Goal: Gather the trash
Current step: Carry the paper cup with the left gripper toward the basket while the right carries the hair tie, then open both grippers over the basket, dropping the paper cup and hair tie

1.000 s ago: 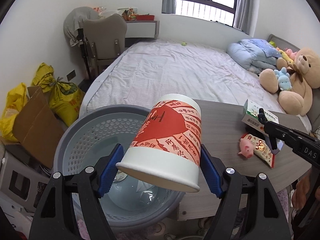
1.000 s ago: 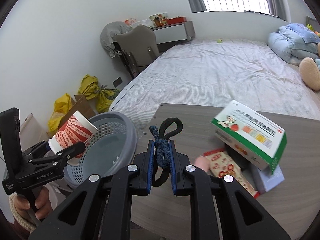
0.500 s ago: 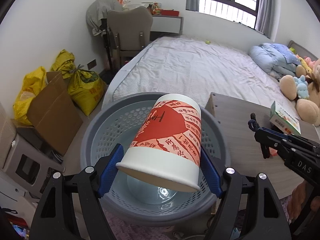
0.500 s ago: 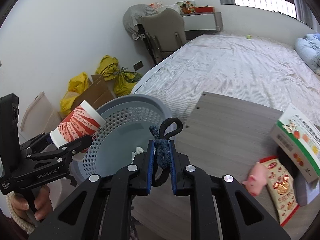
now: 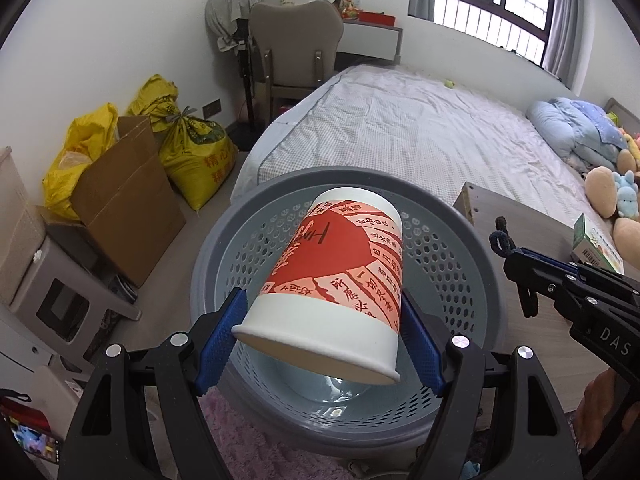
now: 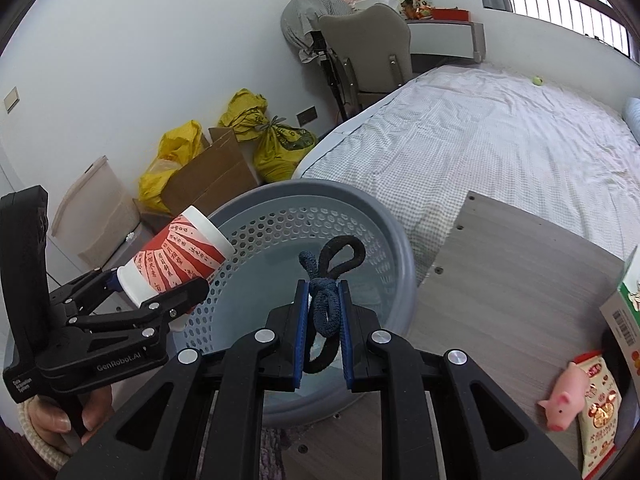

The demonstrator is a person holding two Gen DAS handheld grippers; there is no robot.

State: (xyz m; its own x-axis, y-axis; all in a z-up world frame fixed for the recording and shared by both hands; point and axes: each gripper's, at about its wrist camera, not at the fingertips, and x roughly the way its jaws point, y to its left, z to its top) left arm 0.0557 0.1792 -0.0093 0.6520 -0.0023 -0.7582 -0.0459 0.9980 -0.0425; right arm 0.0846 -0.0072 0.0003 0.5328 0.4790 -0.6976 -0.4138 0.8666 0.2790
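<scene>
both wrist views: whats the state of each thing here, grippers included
paper cup: clamped, tilted, over the basket
left gripper: shut on the cup
dark hair tie: pinched, above the basket
right gripper: shut on the hair tie
grey basket: upright, open top
green-white box: on the table
pink pig toy: lying on the table
snack packet: flat on the table

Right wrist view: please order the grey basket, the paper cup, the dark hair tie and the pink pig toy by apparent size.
Largest to smallest:
1. grey basket
2. paper cup
3. dark hair tie, close to the camera, so perhaps flattered
4. pink pig toy
</scene>
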